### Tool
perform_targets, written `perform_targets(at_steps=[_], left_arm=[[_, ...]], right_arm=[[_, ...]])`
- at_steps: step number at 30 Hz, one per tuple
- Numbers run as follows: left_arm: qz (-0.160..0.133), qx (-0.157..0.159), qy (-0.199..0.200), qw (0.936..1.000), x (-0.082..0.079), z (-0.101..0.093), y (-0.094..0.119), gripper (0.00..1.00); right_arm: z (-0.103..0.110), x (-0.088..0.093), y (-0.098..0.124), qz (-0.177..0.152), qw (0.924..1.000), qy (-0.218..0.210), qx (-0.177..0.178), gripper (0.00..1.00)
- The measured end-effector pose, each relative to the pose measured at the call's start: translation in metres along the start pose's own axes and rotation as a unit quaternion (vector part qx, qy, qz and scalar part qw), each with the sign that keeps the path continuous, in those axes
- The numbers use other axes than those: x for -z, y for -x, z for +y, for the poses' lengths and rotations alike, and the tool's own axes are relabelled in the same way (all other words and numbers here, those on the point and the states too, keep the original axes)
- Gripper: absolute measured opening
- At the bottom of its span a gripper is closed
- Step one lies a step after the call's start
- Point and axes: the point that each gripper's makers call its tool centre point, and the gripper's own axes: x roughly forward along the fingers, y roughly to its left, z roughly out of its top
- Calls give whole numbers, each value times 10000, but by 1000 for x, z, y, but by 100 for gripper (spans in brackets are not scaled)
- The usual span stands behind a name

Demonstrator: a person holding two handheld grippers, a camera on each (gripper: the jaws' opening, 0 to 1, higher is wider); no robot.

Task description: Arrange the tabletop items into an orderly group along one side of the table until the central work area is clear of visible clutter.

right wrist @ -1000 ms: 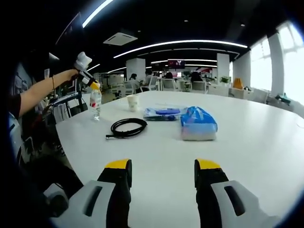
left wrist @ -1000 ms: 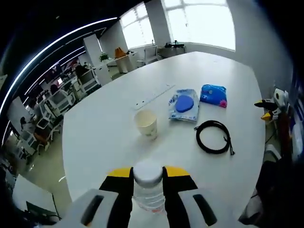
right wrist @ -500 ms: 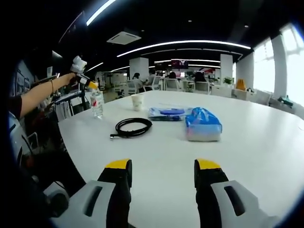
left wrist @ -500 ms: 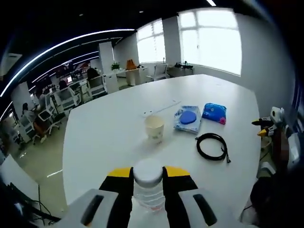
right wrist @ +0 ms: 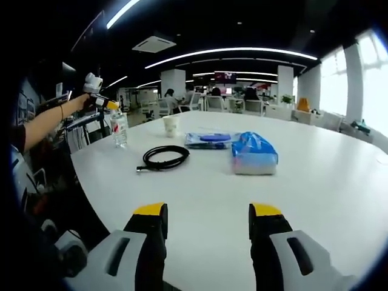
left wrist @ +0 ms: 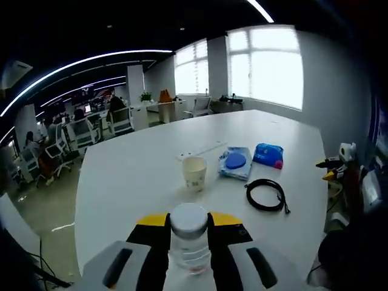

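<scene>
Now left gripper (left wrist: 189, 242), jaws pinching clear plastic white-capped bottle (left wrist: 189, 239), sits lower over white worktop (left wrist: 121, 176) edge; placement near. Right gripper (right wrist: 206, 227) jaws spread, idle.

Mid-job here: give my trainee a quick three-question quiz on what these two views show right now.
1. True or false: the left gripper is shut on the water bottle.
2. In the left gripper view, which lies nearest the paper cup? A) black cable B) blue pouch C) tissue pack
3. Fill in: the right gripper is ____.

Key: 1 true; 2 B; 3 open, holding nothing.
</scene>
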Motion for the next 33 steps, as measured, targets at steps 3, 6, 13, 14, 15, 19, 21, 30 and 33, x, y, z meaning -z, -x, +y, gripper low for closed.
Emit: perform_targets(at_steps=[3,6,13,14,15,19,21,30,33], left_arm=[[-124,-38,-111,9999,-1,1,0,23],[-357,-65,-195,9991,-5,0,1,23],[-798,-184,-64,9966,-9,-1,4,39],[-722,-255,-37,9971,-6,3,5,42],[-685,-283,-16,9972,-4,4,5,46],[-477,-709,191,9962,10,14,4,60],[-516,-911,192,9943,14,11,4,69],[-873,-1621,383,9821,33,-4,-5,86],[-826,-1646,420,9820,36,-3,-8,86]], right_arm=[[-2,-3,2,-88,10000,-23,25,53],[-3,-7,4,-197,9998,-33,49,55],[-5,-9,6,-172,9998,59,87,55],[-5,-8,6,-147,9998,80,95,55],[-6,-8,6,-136,9998,89,101,55],[-6,-9,7,-173,9998,42,93,55],[-6,-7,6,-133,9998,56,101,55],[-5,-7,1,-113,9999,64,28,55],[-3,-8,2,-136,9999,86,-26,55]])
